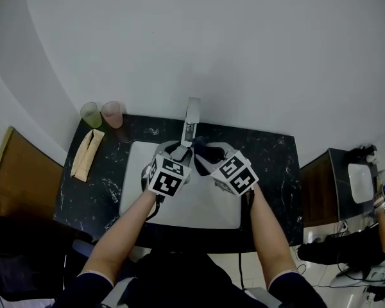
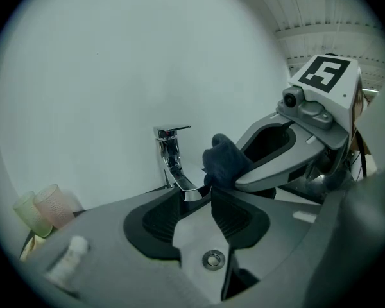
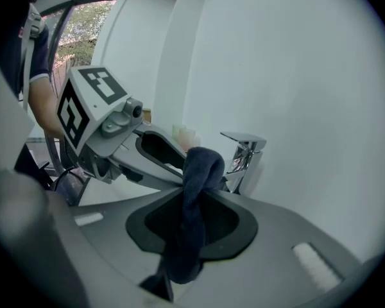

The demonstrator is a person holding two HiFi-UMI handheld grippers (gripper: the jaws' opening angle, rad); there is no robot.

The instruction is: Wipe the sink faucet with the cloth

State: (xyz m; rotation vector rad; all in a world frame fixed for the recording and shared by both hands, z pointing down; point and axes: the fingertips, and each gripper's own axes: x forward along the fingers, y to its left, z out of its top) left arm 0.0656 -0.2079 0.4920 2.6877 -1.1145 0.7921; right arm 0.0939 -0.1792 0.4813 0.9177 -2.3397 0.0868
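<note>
SINK DUTY: A dark blue cloth point(image 3: 202, 162), bunched and drooping, hangs clenched in the right tongs point(image 3: 194, 201) at the sink's point(image 1: 205, 205) 12 o'clock, just beside the one chrome faucet point(image 1: 192, 117), at its 3 o'clock. The left tongs point(image 2: 196, 194) gape, released, at the spout tip. A green cup point(image 1: 90, 114) and a pink cup point(image 1: 112, 114), two in all, and one tan packet point(image 1: 88, 154) sit at the tabletop's point(image 1: 273, 165) 10 o'clock

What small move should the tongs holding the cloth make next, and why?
Probably ease the right tongs toward the faucet until the cloth presses on it: they clamp the cloth, which hangs close beside the faucet.
</note>
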